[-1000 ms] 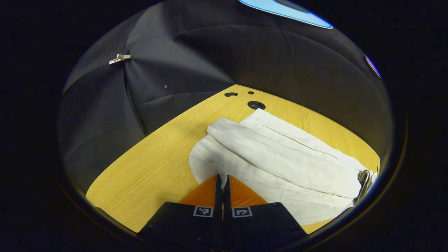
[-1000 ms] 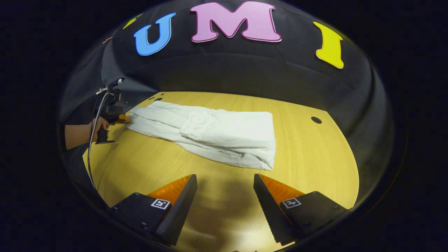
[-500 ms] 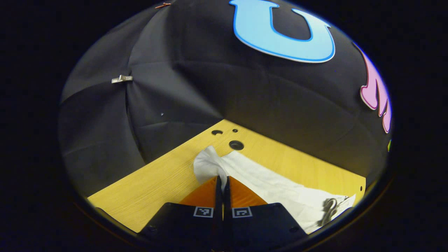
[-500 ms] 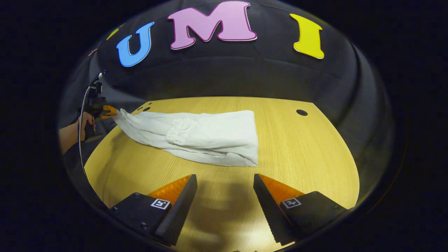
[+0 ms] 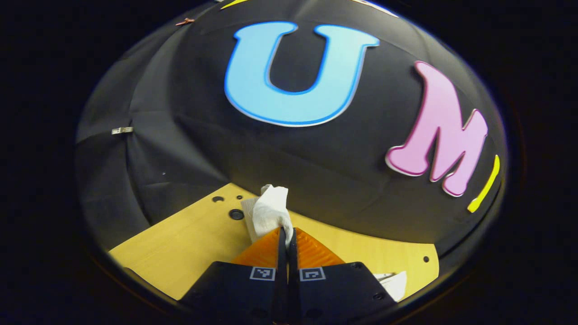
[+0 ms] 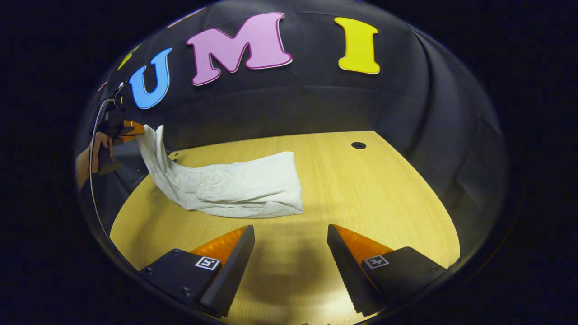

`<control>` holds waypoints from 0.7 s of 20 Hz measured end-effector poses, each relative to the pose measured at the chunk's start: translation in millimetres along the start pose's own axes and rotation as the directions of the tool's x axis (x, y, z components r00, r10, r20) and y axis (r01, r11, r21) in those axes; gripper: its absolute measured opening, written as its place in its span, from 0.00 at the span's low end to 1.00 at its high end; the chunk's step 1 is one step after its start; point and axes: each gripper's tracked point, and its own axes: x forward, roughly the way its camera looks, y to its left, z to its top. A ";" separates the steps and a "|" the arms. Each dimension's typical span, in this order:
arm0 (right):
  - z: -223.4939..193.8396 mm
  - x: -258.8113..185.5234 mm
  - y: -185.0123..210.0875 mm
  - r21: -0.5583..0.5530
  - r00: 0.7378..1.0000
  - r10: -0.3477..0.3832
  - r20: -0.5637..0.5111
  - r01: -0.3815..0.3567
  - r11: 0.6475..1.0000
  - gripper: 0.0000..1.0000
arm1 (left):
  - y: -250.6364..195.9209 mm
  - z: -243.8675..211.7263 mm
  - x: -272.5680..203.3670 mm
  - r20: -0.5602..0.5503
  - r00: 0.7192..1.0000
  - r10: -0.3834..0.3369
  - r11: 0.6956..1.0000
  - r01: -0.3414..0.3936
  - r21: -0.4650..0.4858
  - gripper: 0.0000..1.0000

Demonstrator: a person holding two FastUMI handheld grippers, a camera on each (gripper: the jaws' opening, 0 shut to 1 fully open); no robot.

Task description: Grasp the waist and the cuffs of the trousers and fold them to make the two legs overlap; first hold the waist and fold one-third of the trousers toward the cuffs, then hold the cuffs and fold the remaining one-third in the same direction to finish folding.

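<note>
Lifting off the light wooden counter point(image 6: 370, 189), the cuff end of the soft white cotton trousers point(image 6: 244, 189) is held high at the far left of the right gripper view, pinched in the left claw point(image 6: 135, 129) that a person's hand point(image 6: 92, 151) carries. In the left gripper view that claw point(image 5: 286, 234) is pressed tight together, a crumpled tuft of white cloth bunched up just past the fingertips point(image 5: 281, 239). The remainder of the garment is laid flat on the counter, the elasticated waist already folded over the middle, and a slack strip of fabric is draped from the raised cuff down to that pile.

The right claw point(image 6: 291, 234) is held wide apart above bare wood, near the folded edge, with nothing gripped.

The cloth is judged light, limp and crease-prone: no shape is kept by it, it sags wherever it is unsupported, and it is not fragile. A single pinch at one corner is likely to let the cuff hem droop and twist, so a second hold by the free claw at the other corner of the cuffs is judged sensible. Both layers of the two legs should be taken together at the hem, or the lower leg may be left behind and the overlap spoiled. A slip is thought unlikely, since woven cotton is gripped well by ridged pads, yet a fast swing could be enough to drag the folded pile along the smooth counter.
</note>
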 end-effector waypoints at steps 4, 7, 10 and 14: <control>-7.6 -15.2 -24.1 0.045 0.999 -0.044 0.006 0.044 0.998 0.99 | -84.2 -3.4 -9.4 -0.009 0.992 -0.124 0.992 0.124 0.003 0.05; -12.9 -29.1 -43.0 0.085 0.997 -0.082 0.013 0.081 0.993 0.99 | -137.1 -22.9 -24.0 -0.035 0.977 -0.212 0.977 0.212 0.006 0.05; -19.0 -41.6 -58.5 0.120 0.993 -0.115 0.013 0.112 0.986 0.99 | -186.1 -48.4 -31.0 -0.076 0.957 -0.280 0.959 0.283 0.032 0.05; -22.2 -49.2 -70.2 0.155 0.989 -0.146 0.008 0.143 0.977 0.99 | -245.8 -93.3 -43.3 -0.151 0.921 -0.359 0.930 0.367 0.026 0.05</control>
